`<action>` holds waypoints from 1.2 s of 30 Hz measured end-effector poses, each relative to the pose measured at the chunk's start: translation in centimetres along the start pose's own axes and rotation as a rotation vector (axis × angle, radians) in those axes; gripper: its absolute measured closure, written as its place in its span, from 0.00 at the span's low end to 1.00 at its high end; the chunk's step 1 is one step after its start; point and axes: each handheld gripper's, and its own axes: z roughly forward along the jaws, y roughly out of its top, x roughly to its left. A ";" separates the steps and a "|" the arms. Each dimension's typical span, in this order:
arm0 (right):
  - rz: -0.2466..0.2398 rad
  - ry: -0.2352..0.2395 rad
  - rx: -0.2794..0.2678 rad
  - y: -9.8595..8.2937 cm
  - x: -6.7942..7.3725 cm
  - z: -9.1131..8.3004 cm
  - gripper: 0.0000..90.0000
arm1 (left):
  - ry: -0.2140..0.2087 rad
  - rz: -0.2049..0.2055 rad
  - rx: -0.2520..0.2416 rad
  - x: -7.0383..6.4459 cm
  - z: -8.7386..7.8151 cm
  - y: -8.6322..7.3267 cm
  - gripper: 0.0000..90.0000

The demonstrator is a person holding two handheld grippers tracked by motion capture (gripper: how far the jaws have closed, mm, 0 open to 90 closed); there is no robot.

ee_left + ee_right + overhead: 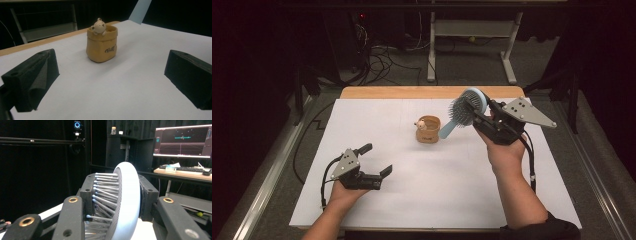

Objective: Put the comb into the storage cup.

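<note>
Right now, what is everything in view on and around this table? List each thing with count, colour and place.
hairbrush: one, light blue with grey bristles, held above the table, handle slanting down toward the pot
bear pot: one, tan, table centre
white sheet: one, covering the table
monitor: one, lit, background desk
left gripper: one, black, jaws apart near the table's front left
right gripper: one, black, jaws clamped on the brush head
</note>
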 end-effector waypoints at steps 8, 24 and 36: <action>-0.004 -0.006 -0.011 0.7 0.0 0.7 0.66 | 0.004 0.006 0.001 0.0 0.0 -0.1 0.01; 0.006 -0.012 -0.008 0.3 0.2 3.8 0.66 | 0.005 0.009 -0.010 0.0 0.0 0.1 0.01; 0.028 -0.031 0.005 -0.7 -0.8 5.6 0.66 | 0.006 0.017 -0.012 0.0 -0.1 0.1 0.01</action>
